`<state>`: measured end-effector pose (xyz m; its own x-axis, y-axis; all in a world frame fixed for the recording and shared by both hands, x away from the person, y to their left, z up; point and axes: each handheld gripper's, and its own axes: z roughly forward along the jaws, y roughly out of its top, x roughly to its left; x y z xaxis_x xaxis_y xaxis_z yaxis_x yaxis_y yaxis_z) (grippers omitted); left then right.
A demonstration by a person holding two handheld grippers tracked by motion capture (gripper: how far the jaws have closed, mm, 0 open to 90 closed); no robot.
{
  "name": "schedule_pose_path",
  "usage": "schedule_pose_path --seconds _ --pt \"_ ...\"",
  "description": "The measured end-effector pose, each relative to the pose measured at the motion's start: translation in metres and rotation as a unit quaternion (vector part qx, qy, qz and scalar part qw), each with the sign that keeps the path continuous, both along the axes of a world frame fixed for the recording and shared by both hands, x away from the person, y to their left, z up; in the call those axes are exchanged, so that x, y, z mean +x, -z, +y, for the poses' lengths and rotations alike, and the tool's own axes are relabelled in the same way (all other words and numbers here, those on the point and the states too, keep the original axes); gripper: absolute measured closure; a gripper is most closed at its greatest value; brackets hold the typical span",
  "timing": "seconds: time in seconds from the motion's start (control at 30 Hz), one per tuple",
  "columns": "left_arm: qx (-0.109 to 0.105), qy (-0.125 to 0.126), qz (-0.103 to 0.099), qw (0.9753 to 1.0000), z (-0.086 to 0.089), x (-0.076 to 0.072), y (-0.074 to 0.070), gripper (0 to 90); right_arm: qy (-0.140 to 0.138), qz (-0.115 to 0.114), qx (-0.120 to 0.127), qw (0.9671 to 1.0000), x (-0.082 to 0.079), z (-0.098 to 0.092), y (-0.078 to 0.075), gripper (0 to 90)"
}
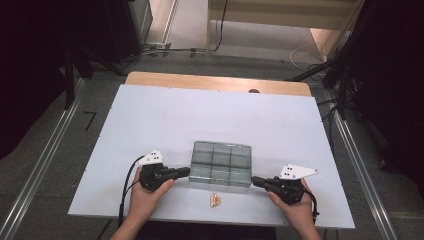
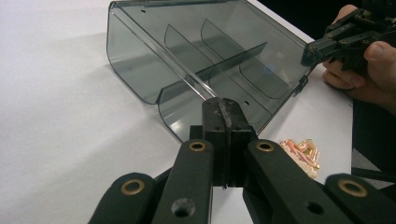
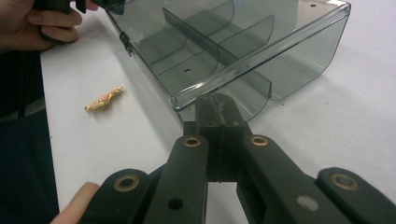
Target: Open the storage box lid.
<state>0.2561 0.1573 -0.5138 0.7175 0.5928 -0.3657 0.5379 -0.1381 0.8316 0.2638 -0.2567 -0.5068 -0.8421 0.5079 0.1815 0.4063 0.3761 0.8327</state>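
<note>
A clear smoke-grey compartment box lies flat on the white table, with dividers inside and no contents visible. My left gripper is shut, and its tip touches the box's near left corner. My right gripper is also shut, its tip against the near right corner under the rim. The frames do not show whether either one pinches the wall. A small gold metal piece lies on the table in front of the box, between the two hands.
A wooden strip runs along the table's far edge. Black frames and cables stand on the floor at both sides. The gold piece sits close to the table's near edge.
</note>
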Motion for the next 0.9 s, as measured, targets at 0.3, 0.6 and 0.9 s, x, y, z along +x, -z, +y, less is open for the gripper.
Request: schedule_pose_path --seconds 0.3,0.6,0.9 --pt "0.001 -0.001 0.000 1.0000 -0.0005 -0.0005 -0.0002 90.0 0.000 0.015 0.014 0.9998 0.0033 -0.0017 0.0017 88.6" --pt "0.001 -0.006 0.001 1.0000 -0.0011 -0.0015 -0.0003 90.0 -0.010 0.023 0.019 0.9995 0.0053 -0.0030 0.0020 88.6" --pt "-0.001 -0.006 0.005 1.0000 -0.0009 -0.0010 -0.0002 90.0 -0.015 0.047 0.031 0.9983 0.0091 -0.0051 0.0033 88.6"
